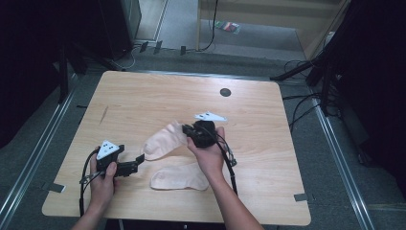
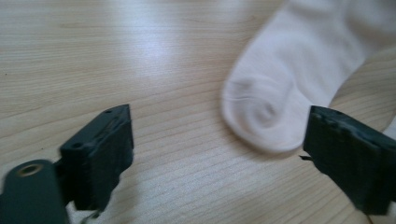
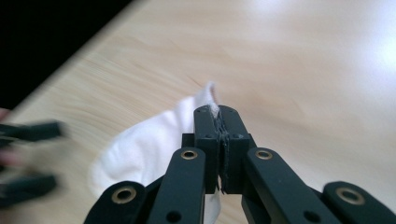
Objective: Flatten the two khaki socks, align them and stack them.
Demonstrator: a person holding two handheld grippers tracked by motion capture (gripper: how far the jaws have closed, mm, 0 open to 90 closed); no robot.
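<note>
Nearest you, your forearms come in over the table's (image 1: 143,91) front edge. Just beyond lies the flat sock (image 1: 179,178), resting on the wood between your two hands, by your right wrist.

Your left hand (image 1: 103,179) holds the left gripper (image 1: 139,160) low over the table, pointing toward the second sock (image 1: 164,140). Its jaws stand wide apart with nothing between them; in the left gripper view the sock's rounded end (image 2: 275,107) lies on the wood ahead, closer to the jaw at that view's right, and seems to be just clear of it, though blur makes that hard to judge.

Farther out, your right hand (image 1: 208,155) holds the right gripper (image 1: 186,129), its jaws pressed together on the second sock's far end. In the right gripper view a sliver of white fabric (image 3: 212,100) pokes out above the closed tips and the rest of the sock hangs away below them.

Beyond that the table carries a small dark hole (image 1: 225,92) near its far edge.
</note>
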